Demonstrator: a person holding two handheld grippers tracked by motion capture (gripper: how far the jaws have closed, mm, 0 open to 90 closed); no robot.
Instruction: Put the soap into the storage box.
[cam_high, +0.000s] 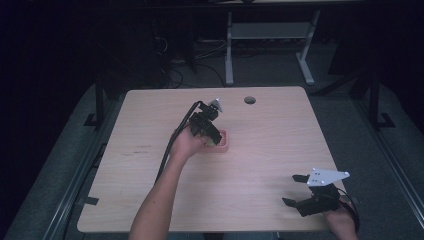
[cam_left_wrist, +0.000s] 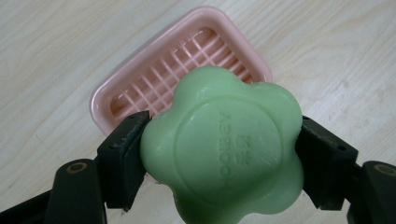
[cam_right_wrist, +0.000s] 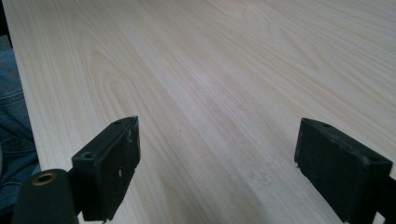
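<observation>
The left gripper is squeezing a green soap from both sides, one black jaw on each edge. The soap is shaped like a flower and looks smooth and maybe slippery, so a grip on two opposite sides is probably there to stop it from sliding out.

The soap hangs just above a pink soap dish — the dish has a grid of little ribs inside, most likely so water can drain away. From the high view the left gripper sits right over the dish near the middle of the table. It looks like the soap belongs in the dish, but I cannot tell if it is going in or coming out.

The right gripper rests near the person's corner of the table with its jaws wide apart and nothing between them — it seems to be waiting, out of the way.
</observation>
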